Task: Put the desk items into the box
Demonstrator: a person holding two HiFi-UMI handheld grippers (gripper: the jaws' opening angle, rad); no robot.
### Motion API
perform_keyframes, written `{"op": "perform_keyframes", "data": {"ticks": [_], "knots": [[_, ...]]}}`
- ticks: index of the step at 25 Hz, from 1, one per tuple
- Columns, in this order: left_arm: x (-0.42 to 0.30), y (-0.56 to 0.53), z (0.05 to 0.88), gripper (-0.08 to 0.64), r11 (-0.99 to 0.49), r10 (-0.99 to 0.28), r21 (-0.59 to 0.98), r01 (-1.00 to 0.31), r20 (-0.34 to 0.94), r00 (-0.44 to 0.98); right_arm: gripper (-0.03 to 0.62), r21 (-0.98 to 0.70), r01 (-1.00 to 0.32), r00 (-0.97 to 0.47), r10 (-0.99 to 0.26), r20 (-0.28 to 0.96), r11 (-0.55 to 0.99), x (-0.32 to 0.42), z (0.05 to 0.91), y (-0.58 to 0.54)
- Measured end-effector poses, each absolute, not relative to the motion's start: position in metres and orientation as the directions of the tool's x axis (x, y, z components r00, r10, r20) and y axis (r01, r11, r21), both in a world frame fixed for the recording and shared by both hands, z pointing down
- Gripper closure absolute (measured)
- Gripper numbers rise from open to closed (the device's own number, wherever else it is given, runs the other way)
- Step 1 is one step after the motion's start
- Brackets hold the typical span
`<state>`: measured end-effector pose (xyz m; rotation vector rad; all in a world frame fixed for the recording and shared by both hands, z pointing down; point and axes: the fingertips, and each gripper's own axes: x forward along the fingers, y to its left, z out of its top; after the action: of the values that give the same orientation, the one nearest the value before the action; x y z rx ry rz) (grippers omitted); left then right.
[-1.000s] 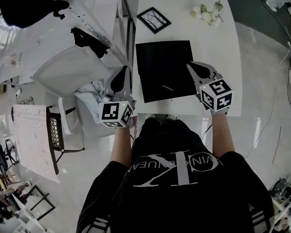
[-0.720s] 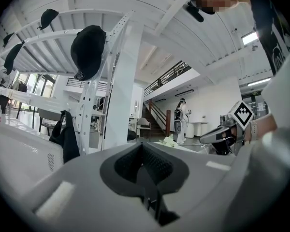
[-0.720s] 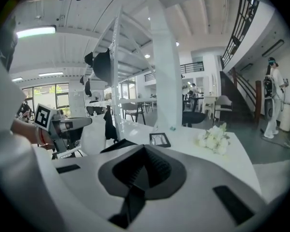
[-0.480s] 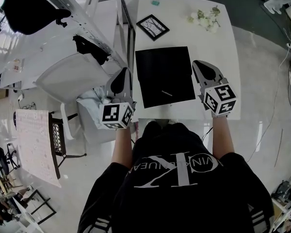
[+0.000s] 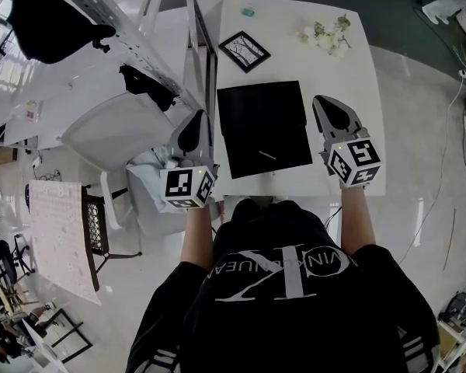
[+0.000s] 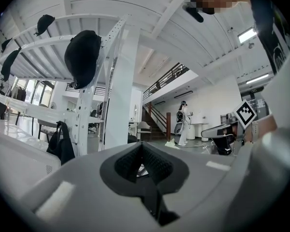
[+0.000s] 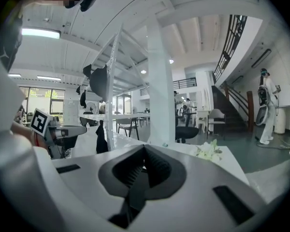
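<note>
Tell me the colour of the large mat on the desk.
The mat is black, clearest in head view.

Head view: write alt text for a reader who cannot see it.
Seen from above, a person holds a left hand-held gripper and a right hand-held gripper, both shut and empty, by the near edge of a white table. On it lie a black mat with a pen, a framed picture and white flowers.
</note>
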<state>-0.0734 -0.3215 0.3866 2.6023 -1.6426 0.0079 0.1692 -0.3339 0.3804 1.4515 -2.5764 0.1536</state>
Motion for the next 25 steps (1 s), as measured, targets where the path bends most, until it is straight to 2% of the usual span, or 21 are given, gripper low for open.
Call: {"op": "perform_keyframes", "data": {"ticks": [11,25], "knots": [[-0.075,-0.326,0.375,0.565,-0.425,-0.905,0.040,-0.904,0.004,0.425,0.578,0.014,-0.864,-0.497,-0.858,0.133,0.503,0.172,0.362,-0.336],[-0.070,-0.330,0.366,0.565,-0.436,-0.900,0.025,-0.899,-0.010,0.436,0.578,0.012,-0.881,-0.469,-0.876,0.115,0.473,0.184,0.356,-0.335]]}}
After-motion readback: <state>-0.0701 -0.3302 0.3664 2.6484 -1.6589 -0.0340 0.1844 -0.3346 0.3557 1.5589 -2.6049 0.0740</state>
